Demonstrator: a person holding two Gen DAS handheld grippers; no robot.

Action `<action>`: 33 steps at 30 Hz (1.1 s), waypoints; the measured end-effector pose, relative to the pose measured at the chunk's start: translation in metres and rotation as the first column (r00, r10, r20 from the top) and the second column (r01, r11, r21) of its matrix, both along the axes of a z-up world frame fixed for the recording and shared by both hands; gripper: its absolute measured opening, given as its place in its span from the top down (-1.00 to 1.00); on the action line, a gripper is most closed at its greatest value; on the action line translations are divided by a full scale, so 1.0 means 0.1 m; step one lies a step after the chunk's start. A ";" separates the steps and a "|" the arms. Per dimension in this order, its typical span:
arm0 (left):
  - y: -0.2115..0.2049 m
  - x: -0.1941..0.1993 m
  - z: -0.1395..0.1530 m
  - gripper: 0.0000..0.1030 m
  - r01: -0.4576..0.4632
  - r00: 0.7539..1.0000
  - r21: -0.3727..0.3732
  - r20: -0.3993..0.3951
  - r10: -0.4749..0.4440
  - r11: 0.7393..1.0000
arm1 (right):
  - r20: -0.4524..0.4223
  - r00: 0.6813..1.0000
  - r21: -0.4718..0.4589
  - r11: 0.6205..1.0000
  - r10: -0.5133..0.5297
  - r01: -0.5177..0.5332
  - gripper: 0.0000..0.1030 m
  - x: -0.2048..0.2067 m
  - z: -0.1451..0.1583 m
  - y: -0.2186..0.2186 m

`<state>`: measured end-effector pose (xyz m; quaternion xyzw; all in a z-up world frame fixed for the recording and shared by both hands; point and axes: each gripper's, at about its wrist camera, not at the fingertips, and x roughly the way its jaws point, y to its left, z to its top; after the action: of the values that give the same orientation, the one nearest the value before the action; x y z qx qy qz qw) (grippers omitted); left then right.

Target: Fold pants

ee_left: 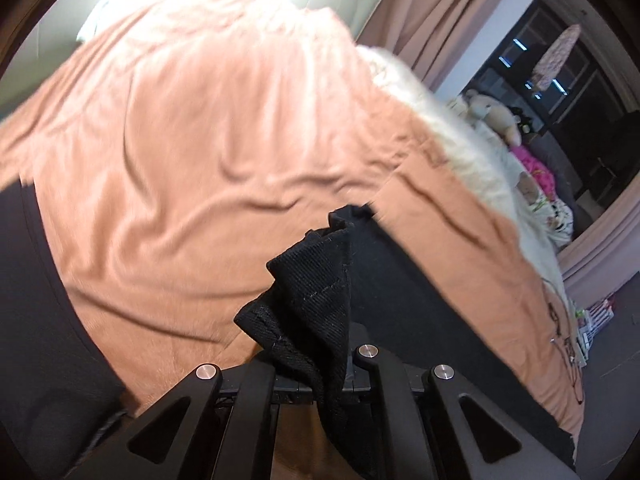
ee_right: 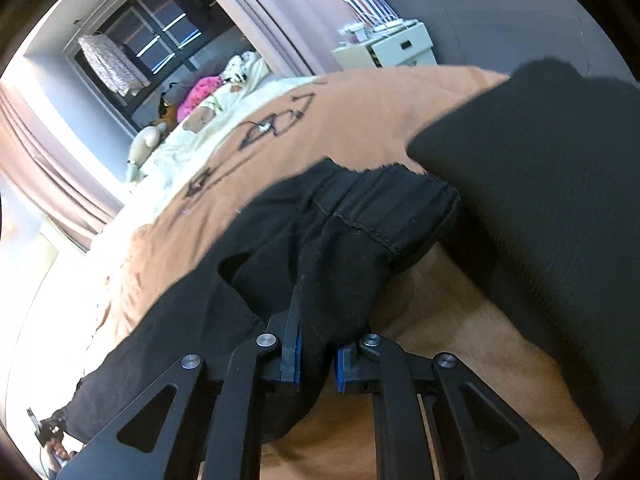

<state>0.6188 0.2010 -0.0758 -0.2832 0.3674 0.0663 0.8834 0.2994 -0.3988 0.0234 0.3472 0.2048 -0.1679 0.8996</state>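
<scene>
The black pants (ee_left: 316,300) are held up over a bed with an orange-brown cover (ee_left: 192,152). My left gripper (ee_left: 340,228) is shut on a hemmed corner of the pants; the cloth bunches over the fingers and hides most of them. More black cloth (ee_left: 36,320) lies at the left edge. In the right wrist view my right gripper (ee_right: 316,300) is shut on a bunched waistband part of the pants (ee_right: 360,216), with the blue pads (ee_right: 297,360) at each side of the cloth. A wide black stretch of pants (ee_right: 540,168) hangs to the right.
The bed cover (ee_right: 360,112) has a black line drawing on it. A white blanket (ee_left: 472,152) and soft toys (ee_left: 500,116) lie along the bed's far side. Pink curtains (ee_left: 436,12), a dark window (ee_right: 156,40) and a white bedside cabinet (ee_right: 392,46) stand beyond.
</scene>
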 end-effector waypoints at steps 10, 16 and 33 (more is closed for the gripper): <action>0.08 -0.40 0.89 0.93 -0.006 0.994 0.031 0.111 0.003 0.999 | 0.046 0.996 -0.003 0.997 0.078 -0.078 0.84 -0.32 0.17 0.15; 0.36 -0.85 1.15 0.93 -0.035 0.992 0.054 0.124 0.028 0.998 | 0.048 0.989 0.019 0.990 0.139 -0.140 0.84 -0.54 0.16 0.05; 1.13 -2.15 1.23 0.93 -0.128 0.983 0.021 0.136 0.124 0.992 | 0.011 0.965 0.019 0.965 0.262 -0.262 0.84 -0.93 0.23 -0.04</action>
<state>0.4039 0.3138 0.0475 -0.2963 0.2874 0.1083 0.9044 0.2061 -0.4025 0.0460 0.3269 0.2471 -0.0440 0.9111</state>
